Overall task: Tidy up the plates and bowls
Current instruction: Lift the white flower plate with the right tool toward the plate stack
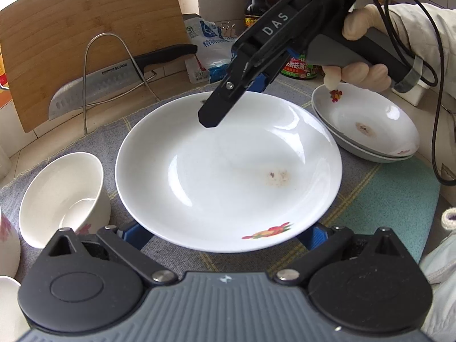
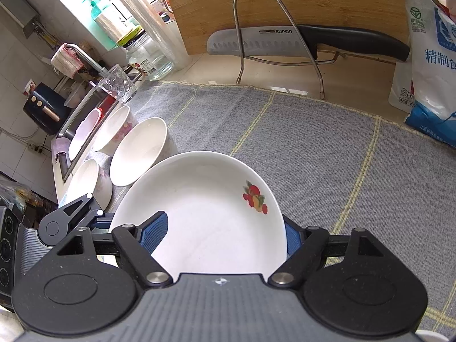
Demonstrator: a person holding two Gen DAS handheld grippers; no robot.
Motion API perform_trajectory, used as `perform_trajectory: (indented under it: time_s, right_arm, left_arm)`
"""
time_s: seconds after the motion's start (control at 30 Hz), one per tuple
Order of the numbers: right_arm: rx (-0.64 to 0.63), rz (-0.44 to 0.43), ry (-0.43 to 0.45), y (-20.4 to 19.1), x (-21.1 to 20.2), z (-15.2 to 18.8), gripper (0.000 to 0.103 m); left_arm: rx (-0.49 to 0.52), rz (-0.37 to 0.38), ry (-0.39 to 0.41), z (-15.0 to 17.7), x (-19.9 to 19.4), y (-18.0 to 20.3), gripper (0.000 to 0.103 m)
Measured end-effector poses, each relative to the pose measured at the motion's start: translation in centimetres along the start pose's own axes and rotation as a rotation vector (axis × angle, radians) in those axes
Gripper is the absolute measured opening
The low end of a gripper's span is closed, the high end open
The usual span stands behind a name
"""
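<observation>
two close wrist views from opposite sides, sharing the plate (image 1: 228, 171) and knife (image 2: 285, 42)
</observation>
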State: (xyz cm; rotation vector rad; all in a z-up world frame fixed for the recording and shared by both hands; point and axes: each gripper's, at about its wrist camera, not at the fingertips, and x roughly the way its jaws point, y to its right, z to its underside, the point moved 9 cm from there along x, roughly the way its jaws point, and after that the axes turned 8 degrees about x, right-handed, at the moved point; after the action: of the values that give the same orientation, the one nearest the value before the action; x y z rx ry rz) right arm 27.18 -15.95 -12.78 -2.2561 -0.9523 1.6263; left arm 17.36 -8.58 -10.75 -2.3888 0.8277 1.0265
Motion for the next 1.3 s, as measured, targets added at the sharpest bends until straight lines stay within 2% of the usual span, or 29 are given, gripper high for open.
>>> perform_trajectory:
  time_s: [0.57,0.97,1.3]
  right_arm:
    - [0.049,0.028,0.081,-1.5,-4.4,4.1,0.086]
    - [0.137,0.097,0.162,0.7,-9.0,7.9,0.086]
    - [0.213,0.162,0.221,3.4,-12.6,11.0,0.086]
  left_arm:
    - [0.09,0.096,0.015,-0.8,-3.5,2.7,0.102]
    - [0.201,0.197,0.045,-2.7,-3.3,5.9,0.102]
    - [0.274,0.284,0.063,-4.4,-1.7,10.9,0.102]
